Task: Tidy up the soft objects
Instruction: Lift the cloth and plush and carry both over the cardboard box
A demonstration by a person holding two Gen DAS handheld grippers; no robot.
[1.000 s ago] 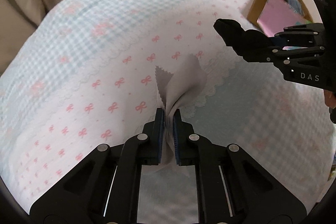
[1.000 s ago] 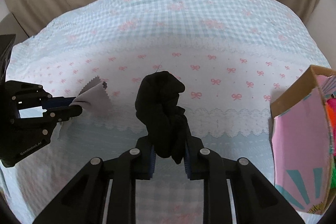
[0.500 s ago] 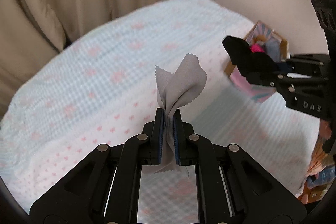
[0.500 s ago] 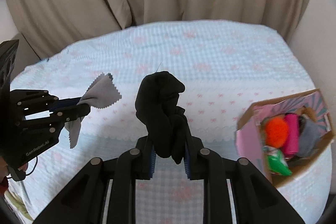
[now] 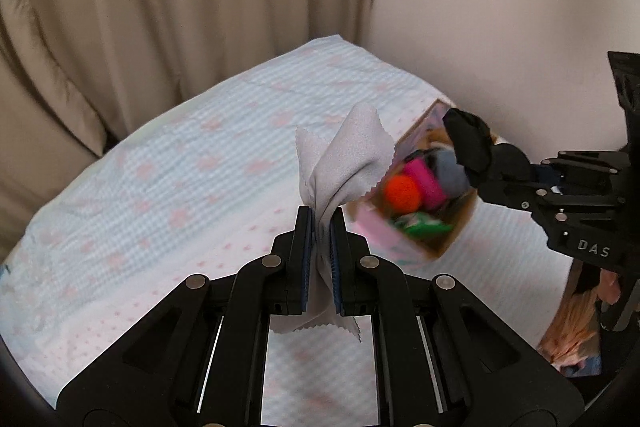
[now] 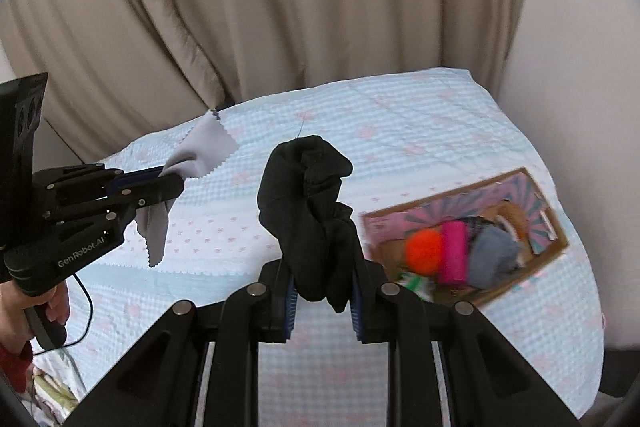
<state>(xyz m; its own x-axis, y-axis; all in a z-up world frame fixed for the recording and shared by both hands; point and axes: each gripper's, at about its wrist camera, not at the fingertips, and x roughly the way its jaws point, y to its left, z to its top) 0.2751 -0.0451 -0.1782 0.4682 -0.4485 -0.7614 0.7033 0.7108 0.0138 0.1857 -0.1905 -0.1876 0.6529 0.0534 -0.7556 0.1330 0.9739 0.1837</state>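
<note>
My left gripper [image 5: 321,223] is shut on a grey cloth [image 5: 344,155] with pinked edges and holds it above the bed; it also shows in the right wrist view [image 6: 176,183], with the cloth [image 6: 204,151] hanging from it. My right gripper [image 6: 322,267] is shut on a bundled black sock [image 6: 308,195]; in the left wrist view the right gripper [image 5: 486,167] holds the sock [image 5: 466,143] over the cardboard box [image 5: 440,247]. The box [image 6: 516,279] on the bed's right side holds an orange ball [image 6: 424,247], a pink roll [image 6: 454,251] and a grey item [image 6: 492,255].
The bed has a light blue and white cover with pink bows [image 6: 400,147]. Beige curtains [image 6: 280,7] hang behind it and a pale wall [image 5: 500,7] stands at the right. A hand [image 6: 16,311] holds the left gripper's handle. Clothes [image 5: 576,331] lie beyond the bed's right edge.
Both grippers have lifted away from the bed with their cloth and sock and moved right toward the box. The open box and its contents have come into full view.
</note>
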